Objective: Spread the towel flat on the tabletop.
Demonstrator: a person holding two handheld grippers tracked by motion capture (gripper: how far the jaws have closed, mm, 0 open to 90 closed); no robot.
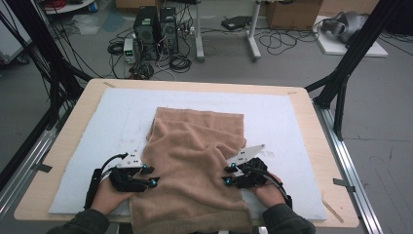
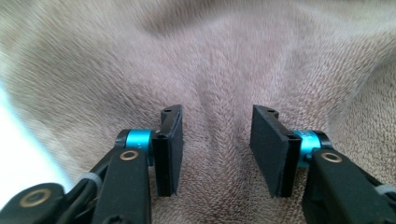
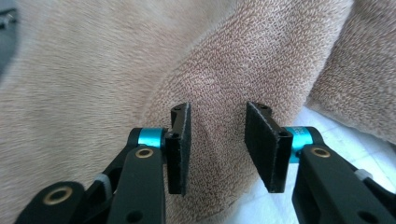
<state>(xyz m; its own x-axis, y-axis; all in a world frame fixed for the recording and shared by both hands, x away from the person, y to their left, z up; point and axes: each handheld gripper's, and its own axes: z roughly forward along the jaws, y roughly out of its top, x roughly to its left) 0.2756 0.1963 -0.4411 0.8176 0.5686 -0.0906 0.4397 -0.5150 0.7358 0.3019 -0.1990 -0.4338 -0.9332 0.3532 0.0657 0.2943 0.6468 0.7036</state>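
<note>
A tan terry towel (image 1: 195,161) lies rumpled down the middle of the white mat (image 1: 282,117), its near end hanging over the table's front edge. My left gripper (image 1: 150,176) sits at the towel's left side, jaws open, with towel pile (image 2: 215,84) between and beyond them. My right gripper (image 1: 227,174) is at the towel's right side, also open, its jaws standing over a fold of the towel (image 3: 215,93) near its edge. Neither gripper holds anything.
The mat covers a wooden table (image 1: 311,126). Beyond the far edge stand computer towers (image 1: 156,29), loose cables and a desk leg (image 1: 253,44) on the floor. Black frame struts (image 1: 350,63) rise at both sides.
</note>
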